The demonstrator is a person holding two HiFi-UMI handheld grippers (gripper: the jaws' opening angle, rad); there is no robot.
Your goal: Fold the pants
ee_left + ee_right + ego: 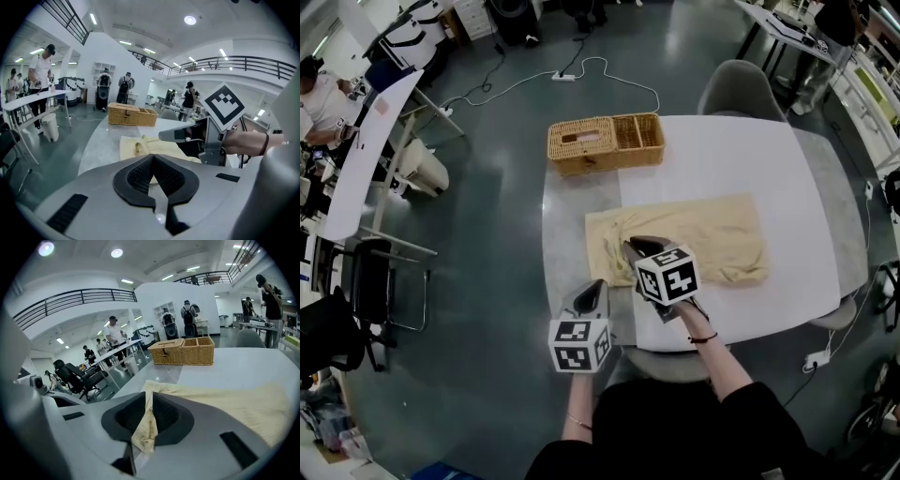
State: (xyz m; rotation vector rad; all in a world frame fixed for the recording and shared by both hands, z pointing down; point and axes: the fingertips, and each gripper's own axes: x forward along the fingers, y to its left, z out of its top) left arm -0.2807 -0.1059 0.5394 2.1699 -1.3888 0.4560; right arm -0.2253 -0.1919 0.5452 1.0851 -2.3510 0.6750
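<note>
From above, the pale yellow cloth pants (712, 234) lie spread flat on the white round-cornered table (750, 150). A woven wicker basket (605, 142) sits at the far left edge. The left gripper (595, 286) is by the near left corner of the pants, and the right gripper (630, 246) is over their left end.

Left gripper view: its jaws are together at the tips. A sliver of cream shows in the gap behind them, but I cannot tell whether it is pinched.

Right gripper view: the jaws are clamped on a fold of the pants, which hangs between them.

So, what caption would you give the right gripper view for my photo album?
Hand-held gripper pinching a fold of the yellow pants on a white table, wicker basket behind.
</note>
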